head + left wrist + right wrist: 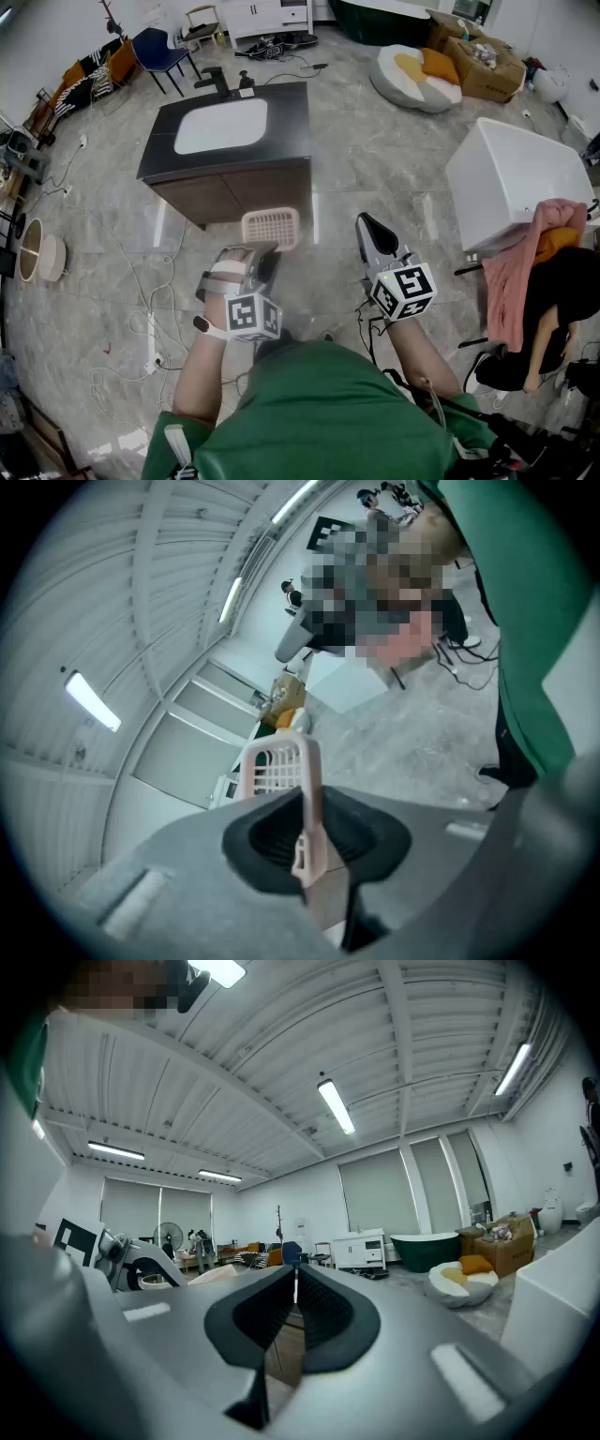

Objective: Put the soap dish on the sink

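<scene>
While off the sink point(221, 127), soap dish point(271, 228) in left gripper point(265, 255) (right gripper point(367, 227) empty)

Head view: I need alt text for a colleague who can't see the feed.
The left gripper grips a pink slatted soap dish by its edge, held over the floor just in front of a dark vanity with a white sink in its top. The right gripper is raised beside it, shut and empty.

Head view looks steeply down at sink point(221, 126); gripper views tilt upward.
</scene>
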The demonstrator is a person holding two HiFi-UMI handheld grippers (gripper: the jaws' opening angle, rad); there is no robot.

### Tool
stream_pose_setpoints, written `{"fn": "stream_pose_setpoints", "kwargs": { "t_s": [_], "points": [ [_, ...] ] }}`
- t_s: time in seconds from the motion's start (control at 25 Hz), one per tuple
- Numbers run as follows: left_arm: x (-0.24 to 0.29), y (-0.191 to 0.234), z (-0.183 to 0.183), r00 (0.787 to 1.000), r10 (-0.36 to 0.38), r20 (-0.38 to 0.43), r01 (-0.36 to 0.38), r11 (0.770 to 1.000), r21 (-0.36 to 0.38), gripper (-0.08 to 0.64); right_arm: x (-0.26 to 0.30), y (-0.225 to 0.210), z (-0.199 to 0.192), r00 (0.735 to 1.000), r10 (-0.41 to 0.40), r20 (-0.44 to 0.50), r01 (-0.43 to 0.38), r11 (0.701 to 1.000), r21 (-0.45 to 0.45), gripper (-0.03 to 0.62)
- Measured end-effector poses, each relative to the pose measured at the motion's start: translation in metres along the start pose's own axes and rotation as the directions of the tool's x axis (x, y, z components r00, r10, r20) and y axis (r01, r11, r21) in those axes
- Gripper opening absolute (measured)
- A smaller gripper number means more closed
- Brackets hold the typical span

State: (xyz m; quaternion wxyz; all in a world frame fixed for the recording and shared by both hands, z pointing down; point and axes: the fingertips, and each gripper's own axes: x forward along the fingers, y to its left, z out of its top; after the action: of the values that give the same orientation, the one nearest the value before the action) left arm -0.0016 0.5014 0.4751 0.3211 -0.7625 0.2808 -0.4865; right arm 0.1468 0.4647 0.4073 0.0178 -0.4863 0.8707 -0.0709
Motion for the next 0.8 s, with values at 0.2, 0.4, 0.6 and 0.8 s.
{"fn": "stream_pose_setpoints", "kwargs": {
  "t_s": [0.2,0.4,0.6,0.8],
  "points": [
    [0.006,0.004,0.007,1.0,-0.001,-0.005,0.001,1.0,0.002,0.06,0.0,-0.01,0.003,1.0,0.003,0.0,-0.003,1.0,0.002,0.009],
    [0.012,0.008,0.008,1.0,-0.006,-0.007,0.006,1.0,-0.004,0.06,0.002,-0.015,0.005,1.0,0.012,0.011,-0.012,1.0,0.013,0.009],
    [0.022,0.027,-0.004,1.0,0.001,-0.012,-0.001,1.0,-0.002,0.06,0.011,-0.026,0.004,1.0,-0.003,0.021,0.002,0.999,0.047,0.008],
    [0.055,0.048,-0.031,1.0,-0.003,-0.015,0.003,1.0,0.011,0.06,0.044,-0.041,-0.002,1.0,-0.025,0.013,0.024,0.998,0.057,0.008]
  ]
}}
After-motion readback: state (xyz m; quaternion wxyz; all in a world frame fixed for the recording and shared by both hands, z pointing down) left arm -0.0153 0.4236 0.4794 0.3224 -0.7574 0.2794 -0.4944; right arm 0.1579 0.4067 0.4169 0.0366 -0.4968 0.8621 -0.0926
